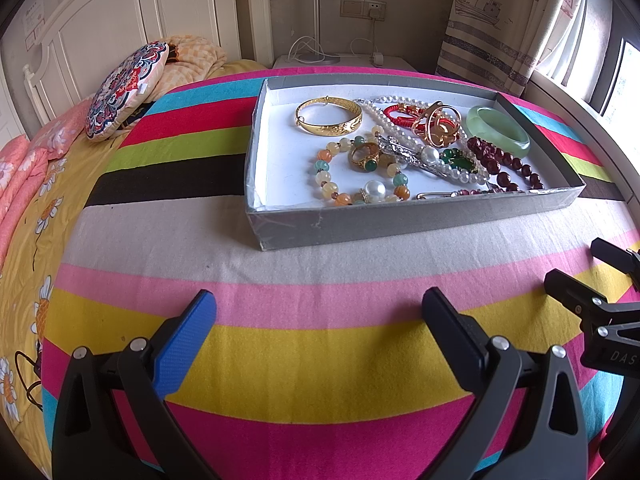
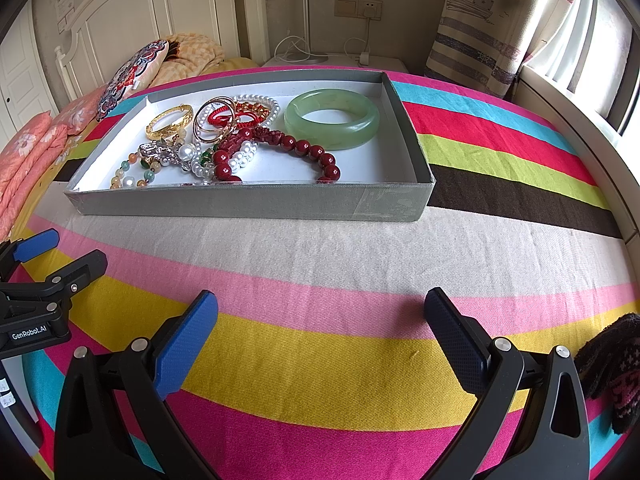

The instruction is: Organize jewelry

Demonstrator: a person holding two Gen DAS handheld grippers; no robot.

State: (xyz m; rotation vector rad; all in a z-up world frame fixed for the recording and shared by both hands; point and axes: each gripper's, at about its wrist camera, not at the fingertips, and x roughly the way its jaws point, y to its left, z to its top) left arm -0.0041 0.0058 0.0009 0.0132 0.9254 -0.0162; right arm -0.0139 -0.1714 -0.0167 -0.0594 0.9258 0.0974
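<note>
Striped cloth [image 1: 320, 240] in bright bands covers a bed, and on it sits a shallow grey tray [image 1: 400, 220], its long axis running side to side, full of jewelry. From the left gripper [image 1: 320, 312], spread wide and empty, the tray lies at 1 o'clock; from the right gripper [image 2: 320, 312], likewise agape holding nothing, at 11 o'clock. A gold bangle [image 1: 329, 116] lies at the tray's far left, a green jade bangle [image 2: 332, 118] far right. Only the right wrist view shows a knitted glove [image 2: 616, 368] at 4 o'clock.
</note>
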